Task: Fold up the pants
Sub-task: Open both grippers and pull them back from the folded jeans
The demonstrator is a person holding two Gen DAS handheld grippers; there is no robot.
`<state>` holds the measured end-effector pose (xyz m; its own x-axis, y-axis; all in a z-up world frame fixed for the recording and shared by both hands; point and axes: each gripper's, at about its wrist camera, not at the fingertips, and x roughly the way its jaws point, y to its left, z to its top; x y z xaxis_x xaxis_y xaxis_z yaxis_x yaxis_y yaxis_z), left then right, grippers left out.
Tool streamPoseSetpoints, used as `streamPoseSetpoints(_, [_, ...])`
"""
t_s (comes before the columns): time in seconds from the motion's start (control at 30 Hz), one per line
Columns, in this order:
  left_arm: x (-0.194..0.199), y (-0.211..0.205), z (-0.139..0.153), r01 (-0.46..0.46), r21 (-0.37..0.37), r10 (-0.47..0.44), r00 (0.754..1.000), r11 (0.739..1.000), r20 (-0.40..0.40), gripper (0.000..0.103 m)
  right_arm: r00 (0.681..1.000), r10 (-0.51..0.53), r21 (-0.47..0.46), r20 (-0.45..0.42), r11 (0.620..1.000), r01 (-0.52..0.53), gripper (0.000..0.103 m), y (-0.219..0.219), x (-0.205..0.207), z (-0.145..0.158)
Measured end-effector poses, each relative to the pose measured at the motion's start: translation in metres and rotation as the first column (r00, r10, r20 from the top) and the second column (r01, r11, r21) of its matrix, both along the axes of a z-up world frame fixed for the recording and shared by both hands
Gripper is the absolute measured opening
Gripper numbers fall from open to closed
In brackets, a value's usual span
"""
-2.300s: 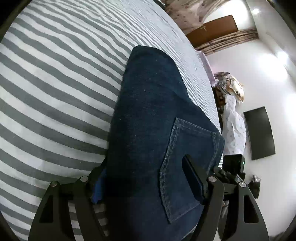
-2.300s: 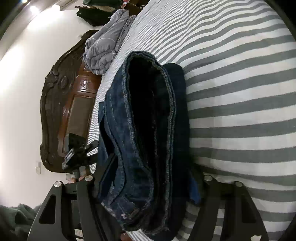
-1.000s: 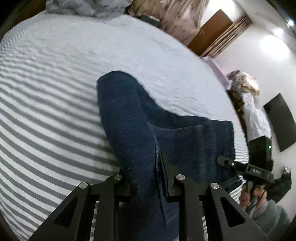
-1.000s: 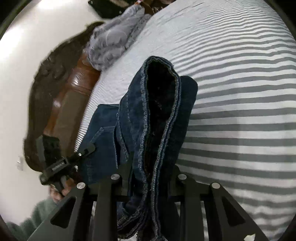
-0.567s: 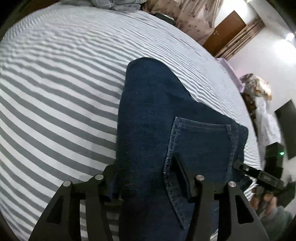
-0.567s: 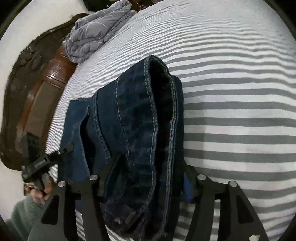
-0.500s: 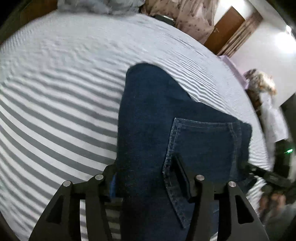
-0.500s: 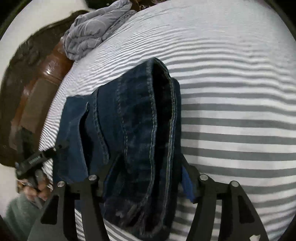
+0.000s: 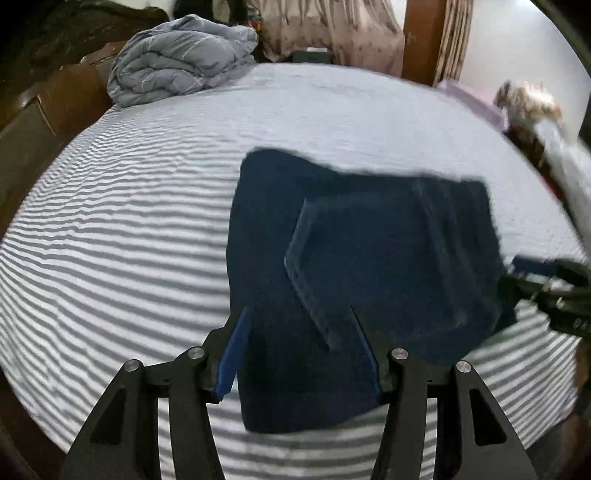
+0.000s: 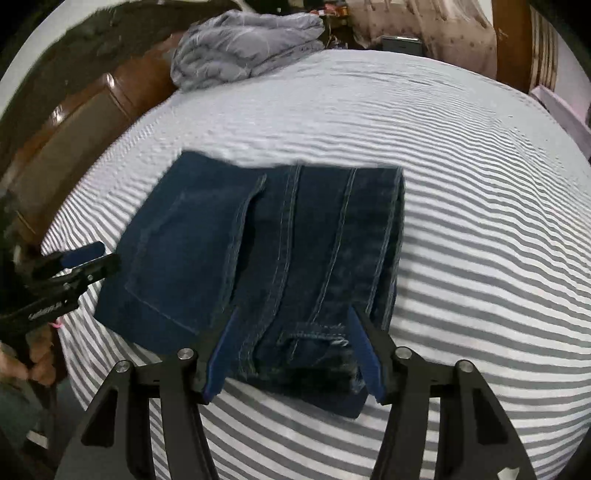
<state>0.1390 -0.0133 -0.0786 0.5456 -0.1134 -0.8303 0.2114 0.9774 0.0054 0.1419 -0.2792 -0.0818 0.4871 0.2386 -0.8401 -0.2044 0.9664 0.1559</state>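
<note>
The dark blue jeans [image 9: 369, 258] lie folded into a compact rectangle on the striped bed sheet [image 9: 110, 240], a back pocket facing up. My left gripper [image 9: 298, 314] hovers open over their near edge, its pads clear of the denim. From the right wrist, the jeans [image 10: 277, 251] show seams and the waistband end near me. My right gripper [image 10: 293, 314] is open above that end, pressing on nothing. Each gripper also shows in the other's view: the right gripper [image 9: 546, 280] at the jeans' right side, the left gripper [image 10: 74, 266] at their left.
A bundled grey duvet [image 9: 181, 62] sits at the far end of the bed, by the brown wooden headboard [image 10: 74, 129]. A person's hand [image 10: 37, 354] holds the left gripper's handle. Patterned curtains [image 9: 332, 29] and a wooden door frame [image 9: 421, 37] stand beyond the bed.
Both grippers were shut on the jeans a second ago; they have opened, let go and drawn back and upward. The jeans now lie flat on the sheet.
</note>
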Motion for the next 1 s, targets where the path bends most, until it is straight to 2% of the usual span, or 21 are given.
streamPoseSetpoints(0.1, [-0.003,-0.007,-0.019,-0.012,0.074,0.014,1.0,0.997,-0.022,0.056,1.0,0.007,-0.074,-0.011,0.997,-0.008,0.058,0.004,0.0,-0.012])
streamPoseSetpoints(0.2, [-0.001,-0.011,-0.033,-0.031,0.112,0.032,0.999,0.993,-0.014,0.061,1.0,-0.02,-0.059,-0.024,0.998,0.018,0.058,0.001,0.003,-0.02])
streamPoseSetpoints(0.3, [0.004,-0.008,-0.042,-0.073,0.106,0.076,0.997,0.992,-0.021,0.068,0.996,-0.061,-0.034,-0.062,0.998,0.059,0.059,-0.004,0.009,-0.031])
streamPoseSetpoints(0.4, [0.005,-0.003,-0.043,-0.113,0.093,0.116,0.993,0.989,-0.026,0.075,0.995,-0.085,-0.006,-0.059,0.996,0.085,0.06,-0.012,0.007,-0.032])
streamPoseSetpoints(0.5, [0.006,0.001,-0.04,-0.152,0.063,0.155,0.987,0.986,-0.051,0.076,0.994,-0.097,-0.024,-0.044,0.995,0.096,0.058,-0.011,0.003,-0.025])
streamPoseSetpoints(0.63, [-0.001,0.0,-0.031,-0.179,0.055,0.182,0.981,0.982,-0.059,0.076,0.996,-0.087,-0.086,0.022,0.992,0.089,0.059,0.003,-0.01,-0.004])
streamPoseSetpoints(0.83, [-0.029,-0.006,-0.007,-0.183,0.05,0.184,0.983,0.982,-0.015,0.076,0.985,-0.102,-0.101,0.14,0.988,0.117,0.077,0.024,-0.049,0.033])
streamPoseSetpoints(0.9, [-0.043,-0.005,0.004,-0.203,0.047,0.203,0.979,0.978,0.011,0.076,0.977,-0.135,-0.077,0.164,0.986,0.149,0.088,0.027,-0.063,0.041])
streamPoseSetpoints(1.0, [-0.06,-0.002,0.016,-0.229,0.045,0.228,0.973,0.972,0.028,0.076,0.973,-0.166,-0.073,0.16,0.981,0.179,0.1,0.033,-0.075,0.043])
